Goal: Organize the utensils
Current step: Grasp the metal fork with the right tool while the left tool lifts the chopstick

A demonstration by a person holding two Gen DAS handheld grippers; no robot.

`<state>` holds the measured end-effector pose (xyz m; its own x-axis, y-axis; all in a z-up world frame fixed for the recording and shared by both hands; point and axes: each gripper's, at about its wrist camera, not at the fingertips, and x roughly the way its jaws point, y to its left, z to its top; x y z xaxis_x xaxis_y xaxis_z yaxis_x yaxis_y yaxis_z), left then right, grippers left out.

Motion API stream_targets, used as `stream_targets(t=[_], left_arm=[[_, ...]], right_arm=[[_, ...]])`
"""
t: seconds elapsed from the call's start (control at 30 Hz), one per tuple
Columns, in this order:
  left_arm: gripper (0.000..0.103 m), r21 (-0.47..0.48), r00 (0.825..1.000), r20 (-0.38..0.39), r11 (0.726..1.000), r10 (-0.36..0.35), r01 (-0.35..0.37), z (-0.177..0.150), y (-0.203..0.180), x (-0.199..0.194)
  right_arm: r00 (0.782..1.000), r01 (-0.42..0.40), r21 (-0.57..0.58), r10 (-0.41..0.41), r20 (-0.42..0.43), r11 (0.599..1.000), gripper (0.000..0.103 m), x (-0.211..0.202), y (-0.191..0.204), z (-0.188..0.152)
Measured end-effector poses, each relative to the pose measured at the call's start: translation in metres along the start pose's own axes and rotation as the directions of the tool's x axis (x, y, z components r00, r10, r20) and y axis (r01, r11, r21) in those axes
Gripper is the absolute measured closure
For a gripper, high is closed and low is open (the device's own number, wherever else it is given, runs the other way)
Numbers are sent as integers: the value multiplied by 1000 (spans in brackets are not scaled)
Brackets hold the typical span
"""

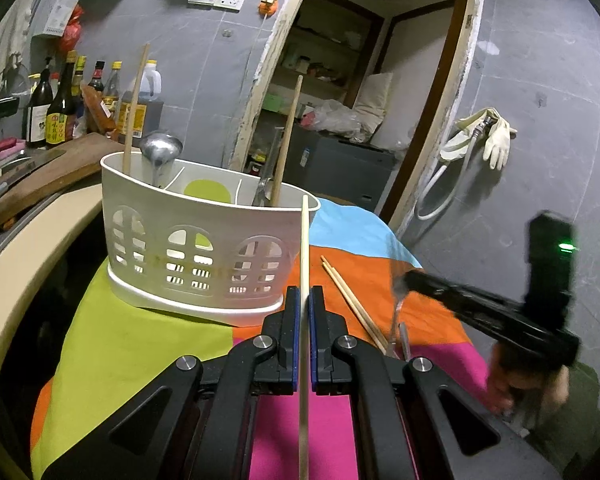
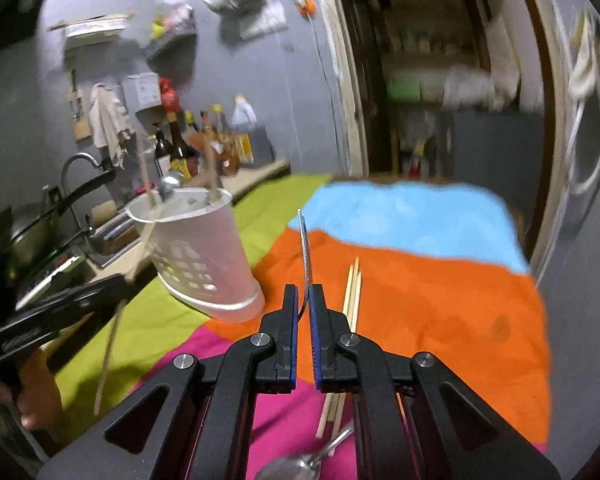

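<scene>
Found a spoon nearest of all on the cloth-covered worktop, bowl toward the camera, just under the right gripper. Found a loose bundle of chopsticks beside it, lying lengthwise away from the viewer on the orange patch, just right of the fingers.

Saw the right fingers closed to a narrow slit on a thin metal utensil, seen edge-on, its long axis running forward and up out of the grip; could not tell what kind of utensil it was.

Saw the left gripper pinched fully shut on a single pale chopstick, held about mid-length, standing upright in the left wrist view, with the lower end passing down behind the fingers.

Found the white utensil holder farther off: straight ahead and slightly left of the left fingers, but well over to the far left of the right fingers. Noted a stick and a ladle in its left compartment, a bare green floor in the middle one, and a wooden handle with something metal in the right one.

Judged the left hand the nearer to the holder, so reckoned a short carry forward and over the rim enough for its chopstick, and a longer leftward sweep needed for the right hand's utensil.
</scene>
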<state>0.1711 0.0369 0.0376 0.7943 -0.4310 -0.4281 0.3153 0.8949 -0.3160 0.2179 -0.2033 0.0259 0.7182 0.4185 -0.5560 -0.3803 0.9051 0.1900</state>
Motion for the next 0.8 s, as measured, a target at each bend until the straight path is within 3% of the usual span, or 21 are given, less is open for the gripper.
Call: stream_targets(t=[0.27, 0.57, 0.67, 0.8], left_arm=[[101, -24, 1000, -12, 1000, -4, 4, -1, 6, 8], [101, -50, 1000, -8, 999, -16, 16, 0, 16, 9], [101, -51, 1000, -9, 999, -20, 20, 0, 16, 9], [101, -56, 1000, -12, 998, -27, 26, 1, 18, 10]], right_arm=[[986, -13, 98, 29, -163, 995, 96, 43, -28, -12], [968, -69, 144, 101, -228, 987, 94, 55, -31, -14], [949, -101, 154, 141, -283, 983, 82, 61, -27, -18], [938, -66, 122, 103, -332, 990, 80, 65, -19, -23]])
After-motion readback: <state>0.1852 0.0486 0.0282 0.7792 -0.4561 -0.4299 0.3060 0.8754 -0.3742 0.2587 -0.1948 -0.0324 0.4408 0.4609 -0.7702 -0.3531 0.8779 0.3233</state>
